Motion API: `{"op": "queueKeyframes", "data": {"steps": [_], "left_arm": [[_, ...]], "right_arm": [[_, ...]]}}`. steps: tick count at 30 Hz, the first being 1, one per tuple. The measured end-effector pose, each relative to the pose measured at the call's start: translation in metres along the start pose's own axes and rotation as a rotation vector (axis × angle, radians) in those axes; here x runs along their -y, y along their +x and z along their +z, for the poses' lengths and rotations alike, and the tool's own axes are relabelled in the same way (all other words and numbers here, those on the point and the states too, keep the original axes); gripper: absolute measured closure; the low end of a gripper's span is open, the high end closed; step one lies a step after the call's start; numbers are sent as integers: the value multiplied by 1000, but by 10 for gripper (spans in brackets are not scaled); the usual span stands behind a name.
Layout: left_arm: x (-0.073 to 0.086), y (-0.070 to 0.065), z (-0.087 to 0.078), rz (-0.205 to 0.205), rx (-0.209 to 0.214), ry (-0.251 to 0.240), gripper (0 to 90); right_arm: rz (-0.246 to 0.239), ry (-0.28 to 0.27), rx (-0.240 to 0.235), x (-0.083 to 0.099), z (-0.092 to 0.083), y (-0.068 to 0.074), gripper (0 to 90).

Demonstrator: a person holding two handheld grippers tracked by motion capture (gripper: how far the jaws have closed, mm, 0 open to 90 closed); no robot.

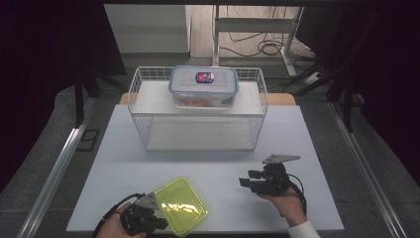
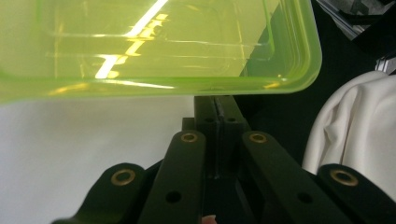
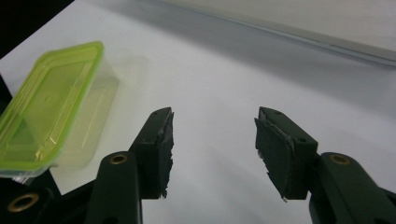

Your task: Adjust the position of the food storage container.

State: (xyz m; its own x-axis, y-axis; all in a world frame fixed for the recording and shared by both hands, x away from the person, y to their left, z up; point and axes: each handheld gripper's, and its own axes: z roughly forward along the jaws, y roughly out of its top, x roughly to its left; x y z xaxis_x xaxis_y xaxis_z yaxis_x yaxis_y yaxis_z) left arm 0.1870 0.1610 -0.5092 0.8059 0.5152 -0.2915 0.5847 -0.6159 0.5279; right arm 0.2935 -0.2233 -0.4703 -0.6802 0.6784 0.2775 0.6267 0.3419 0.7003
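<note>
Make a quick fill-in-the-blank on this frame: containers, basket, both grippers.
1. The left gripper is shut on the rim of the ____-lidded container.
2. The clear lidded box stands on the ____ shelf of the wire basket.
3. The right gripper has its jaws ____, with nothing between them.
4. Both hands work above a ____ table mat.

Missing words: green; upper; open; white

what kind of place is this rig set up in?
Most likely a lab or data-collection bay, not a home. A white table stands between dark curtains, loose cables trail across the floor behind it, and the props look staged: a wire basket and a lidded food container.
</note>
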Motion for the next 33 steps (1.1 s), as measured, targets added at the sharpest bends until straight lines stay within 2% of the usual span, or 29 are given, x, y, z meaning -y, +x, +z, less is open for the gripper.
{"op": "queueKeyframes", "data": {"steps": [6,15,25,33], "left_arm": [[-12,0,8,-3,7,-11,894],[-41,-1,29,-15,-11,-20,894],[-64,-3,51,-38,-29,-45,891],[-78,2,56,-47,-38,-68,894]], "right_arm": [[21,-28,4,-1,-4,-1,460],[18,-15,-1,-1,-3,-1,456],[25,-15,-2,0,-5,-3,454],[21,-15,-2,0,-5,-3,454]]}}
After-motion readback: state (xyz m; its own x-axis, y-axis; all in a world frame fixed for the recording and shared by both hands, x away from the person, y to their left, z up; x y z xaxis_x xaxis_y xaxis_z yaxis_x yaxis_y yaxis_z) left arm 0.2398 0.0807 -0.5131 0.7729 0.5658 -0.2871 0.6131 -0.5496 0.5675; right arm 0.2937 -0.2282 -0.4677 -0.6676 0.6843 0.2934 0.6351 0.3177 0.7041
